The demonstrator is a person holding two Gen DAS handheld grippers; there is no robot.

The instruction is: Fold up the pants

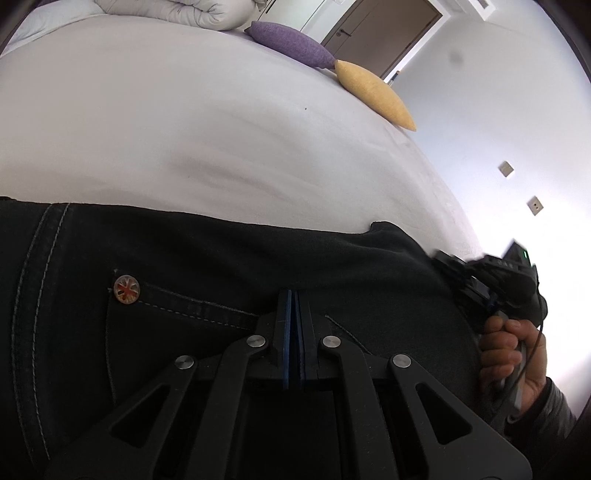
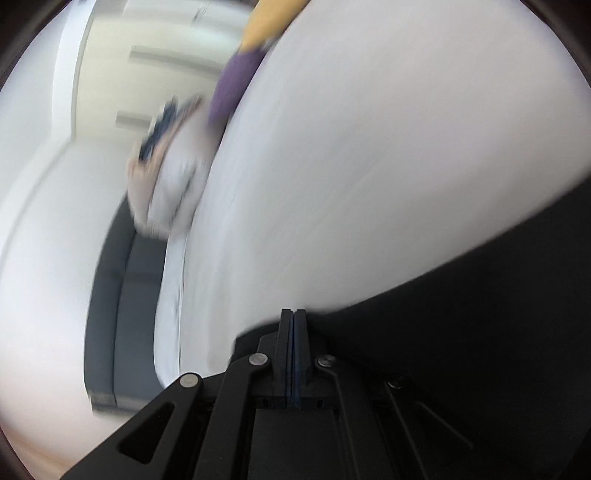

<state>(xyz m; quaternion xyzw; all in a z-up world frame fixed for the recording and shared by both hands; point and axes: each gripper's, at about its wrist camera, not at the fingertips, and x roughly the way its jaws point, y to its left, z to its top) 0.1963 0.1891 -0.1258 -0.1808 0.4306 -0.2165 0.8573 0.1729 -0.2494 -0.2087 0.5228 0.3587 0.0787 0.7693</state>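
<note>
Black jeans point(image 1: 184, 251) lie across the near part of a white bed point(image 1: 184, 110), with a pocket seam and a round flag-pattern rivet point(image 1: 126, 291) showing. My left gripper point(image 1: 294, 295) is shut, its pads pinching the denim beside the pocket opening. At the jeans' right end a person's hand point(image 1: 513, 350) holds the other tool against the fabric's edge. The right wrist view is blurred by motion. There my right gripper point(image 2: 294, 314) is shut on the edge of the jeans point(image 2: 480, 295), which trail off to the right over the bed point(image 2: 369, 147).
A purple pillow point(image 1: 291, 42) and a yellow pillow point(image 1: 375, 94) lie along the bed's far right edge. A rolled white duvet point(image 1: 177, 11) sits at the head. A brown door point(image 1: 384, 33) and a white wall stand beyond. A dark grey bed base point(image 2: 122, 295) shows below the mattress.
</note>
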